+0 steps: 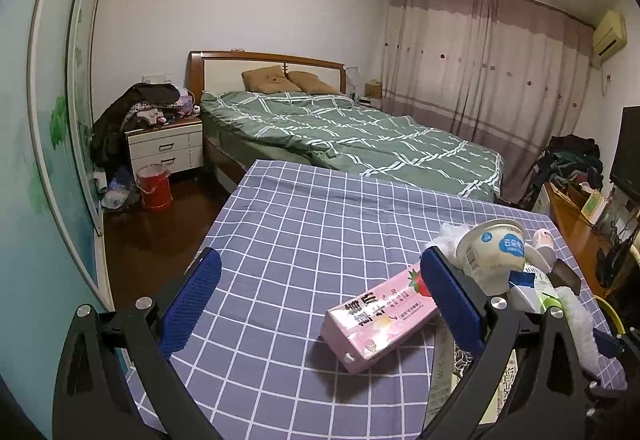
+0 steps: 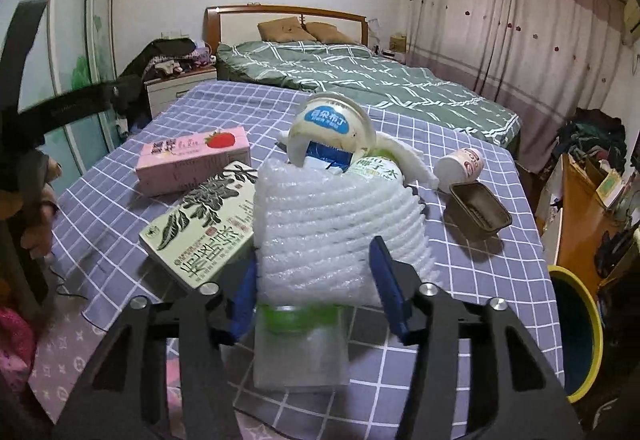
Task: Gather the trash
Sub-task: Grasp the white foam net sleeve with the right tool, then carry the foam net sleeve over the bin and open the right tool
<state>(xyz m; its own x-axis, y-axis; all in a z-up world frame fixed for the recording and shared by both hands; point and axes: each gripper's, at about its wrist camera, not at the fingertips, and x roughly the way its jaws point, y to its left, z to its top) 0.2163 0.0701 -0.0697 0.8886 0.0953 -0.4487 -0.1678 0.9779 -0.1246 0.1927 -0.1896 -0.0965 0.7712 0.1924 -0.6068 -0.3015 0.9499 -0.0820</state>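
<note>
My left tongs (image 1: 320, 300) are spread wide over the checked cloth (image 1: 300, 224), holding nothing; the pink strawberry carton (image 1: 380, 320) lies at lower centre of the frame, its far end right beside my right-hand blue pad (image 1: 448, 300), though I cannot tell whether they touch. My right tongs (image 2: 314, 280) sit at the bottom centre of their frame, partly spread, with the white foam wrap (image 2: 340, 224) between the pads; I cannot tell whether they press it. Behind the foam are the pudding cup (image 2: 332, 127) and a green-and-white carton (image 2: 200, 228), left of centre, while a small cup (image 2: 460, 163) and brown tray (image 2: 480, 211) lie at centre right.

Carton (image 2: 192, 157) left of foam net (image 2: 340, 224)
</note>
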